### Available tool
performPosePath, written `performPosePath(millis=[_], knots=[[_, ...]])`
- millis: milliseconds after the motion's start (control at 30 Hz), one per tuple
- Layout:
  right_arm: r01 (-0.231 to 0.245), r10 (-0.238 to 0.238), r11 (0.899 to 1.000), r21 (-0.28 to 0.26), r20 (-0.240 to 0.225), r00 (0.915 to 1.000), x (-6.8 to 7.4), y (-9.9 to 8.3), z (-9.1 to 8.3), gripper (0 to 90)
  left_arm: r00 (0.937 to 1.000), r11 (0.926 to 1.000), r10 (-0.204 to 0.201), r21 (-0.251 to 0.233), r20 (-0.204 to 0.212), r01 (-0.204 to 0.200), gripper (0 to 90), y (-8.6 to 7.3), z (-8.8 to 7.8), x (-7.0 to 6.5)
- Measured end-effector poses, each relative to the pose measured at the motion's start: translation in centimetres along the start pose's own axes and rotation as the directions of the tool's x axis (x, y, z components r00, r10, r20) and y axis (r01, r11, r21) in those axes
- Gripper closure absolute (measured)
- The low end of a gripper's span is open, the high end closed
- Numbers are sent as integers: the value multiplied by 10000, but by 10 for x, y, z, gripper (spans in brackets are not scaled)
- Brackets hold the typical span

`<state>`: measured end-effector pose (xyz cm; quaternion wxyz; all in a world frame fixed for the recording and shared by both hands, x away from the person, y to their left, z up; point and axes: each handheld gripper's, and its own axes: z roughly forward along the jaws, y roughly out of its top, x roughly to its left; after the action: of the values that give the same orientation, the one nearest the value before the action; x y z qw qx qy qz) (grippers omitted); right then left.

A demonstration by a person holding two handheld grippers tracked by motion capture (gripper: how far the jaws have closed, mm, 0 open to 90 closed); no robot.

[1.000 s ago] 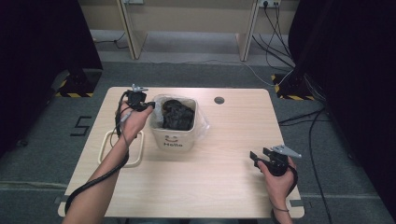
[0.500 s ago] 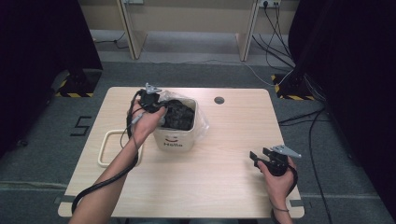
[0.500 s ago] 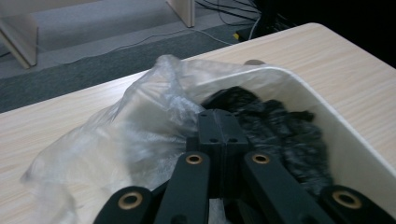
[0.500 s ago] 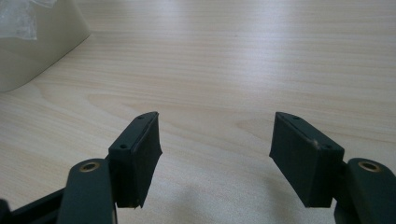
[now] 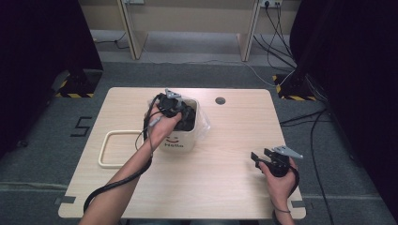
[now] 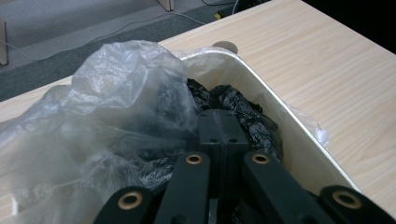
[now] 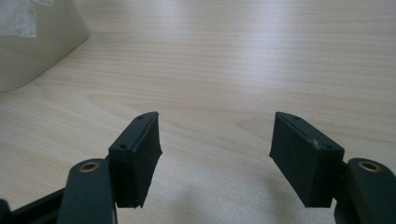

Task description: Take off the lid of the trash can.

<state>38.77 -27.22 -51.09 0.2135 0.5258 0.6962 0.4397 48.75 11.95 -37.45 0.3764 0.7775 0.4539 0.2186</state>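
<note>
Two hand-held grippers in play: the left hand-held gripper [image 5: 174,107] has its jaws closed together with nothing visibly pinched, poised over the white bin [image 5: 180,140] near the middle of the wooden surface [image 5: 225,187], right by the crinkly clear liner [image 6: 116,93] and the crumpled black bag [image 6: 243,109] stuffed inside. Right hand-held gripper [image 7: 215,154] sits wide and empty above bare woodgrain. Step looks like reaching in for the bag; next likely calls for opening, then pinching thin, slippery film without dragging the liner.
</note>
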Motion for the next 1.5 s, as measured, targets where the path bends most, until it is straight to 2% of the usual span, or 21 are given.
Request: performPosePath(millis=[233,367,567,633,667,700,733,767,800,833,933,1133,1233,1500], knots=[[6,-6,10000,5,-8,10000,0,0,0,332,10000,9999,-43,133,26,43,900,-4,2,2],[25,-25,10000,14,-9,10000,0,0,0,332,9999,9999,-108,-8,57,108,898,-4,0,6],[12,-12,10000,-8,19,10000,1,0,0,331,9999,9999,-101,-118,50,101,847,-5,-4,10],[-3,3,10000,-23,6,10000,3,4,1,365,10000,10000,-43,-61,45,43,848,-6,-5,11],[469,-470,9989,-80,-101,9988,13,15,1,381,10000,10000,-48,-47,56,49,847,-6,-5,12],[469,-470,9989,-80,-101,9988,13,15,1,381,10000,10000,-67,-40,54,67,847,-6,-6,13],[708,-716,9973,-194,-445,9964,25,28,2,388,10000,10000,-65,-26,54,65,847,-6,-6,14],[708,-716,9973,-194,-445,9964,25,28,2,388,10000,10000,-73,-26,54,73,847,-6,-6,14],[883,-898,9958,-221,-802,9927,38,42,7,392,10000,10000,-53,-7,49,53,846,-6,-6,14],[883,-898,9958,-221,-802,9927,38,42,7,392,10000,10000,-49,17,55,48,846,-6,-6,13],[1153,-1189,9926,-373,-1183,9858,57,63,16,404,9999,10000,-67,35,90,66,840,-7,-5,13],[1290,-1329,9911,-334,-1783,9750,89,92,39,446,9998,9999,-108,40,164,107,833,-9,-6,14],[1432,-1411,9897,-42,-2020,9692,105,103,55,481,9998,9999,-103,54,173,102,830,-9,-6,15],[1180,-1047,9918,497,-2154,9709,122,113,81,520,9996,9999,-159,29,218,158,830,-10,-5,15]])
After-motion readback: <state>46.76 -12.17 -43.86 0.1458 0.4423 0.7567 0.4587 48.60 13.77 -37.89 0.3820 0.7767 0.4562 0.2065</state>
